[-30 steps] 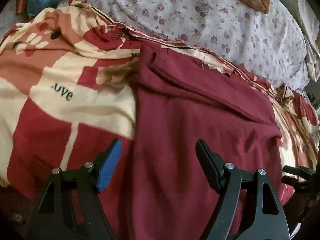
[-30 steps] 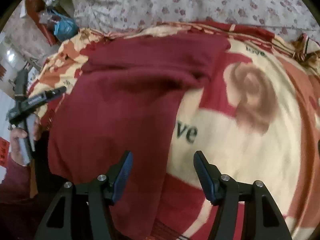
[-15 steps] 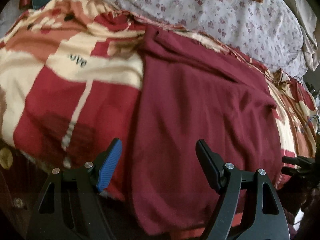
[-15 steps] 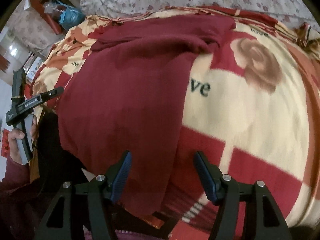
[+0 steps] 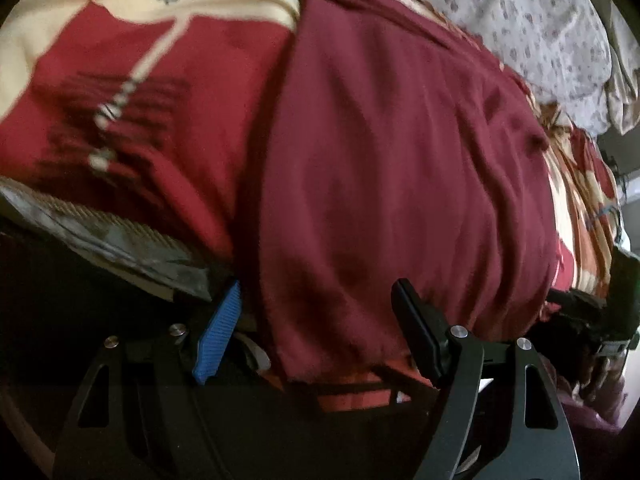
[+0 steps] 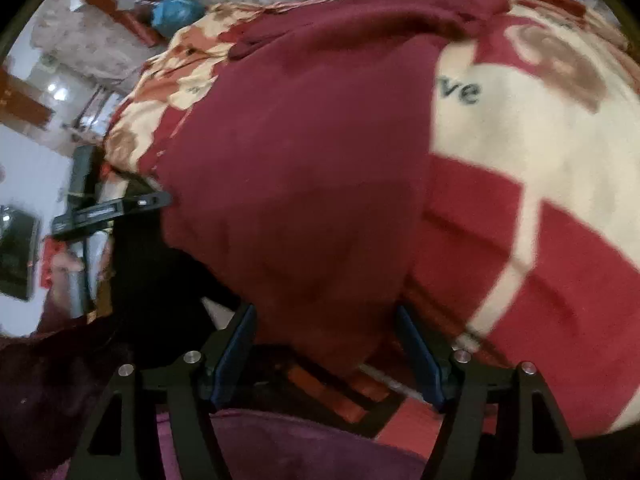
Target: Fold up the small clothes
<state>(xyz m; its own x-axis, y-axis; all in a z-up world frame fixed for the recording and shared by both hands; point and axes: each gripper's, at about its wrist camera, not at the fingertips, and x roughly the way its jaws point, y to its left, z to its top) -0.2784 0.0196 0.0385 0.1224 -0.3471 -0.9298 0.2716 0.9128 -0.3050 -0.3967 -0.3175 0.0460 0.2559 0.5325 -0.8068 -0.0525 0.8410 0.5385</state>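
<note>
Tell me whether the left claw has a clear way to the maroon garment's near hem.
Probably yes: the left claw is open, the maroon garment hem hangs over the bed edge between its fingers, nothing in between.

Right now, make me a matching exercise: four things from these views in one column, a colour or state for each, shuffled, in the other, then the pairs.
Things:
1. plain cloth garment
2. patterned fleece blanket
3. floral cotton bedsheet
4. left claw

Descriptions:
A. pale, with small flower prints
B. dark maroon, draped over the bed's near edge
C. open, one finger pad blue
D. red and cream blocks with dark lettering

Pairs: 1-B, 2-D, 3-A, 4-C
</note>
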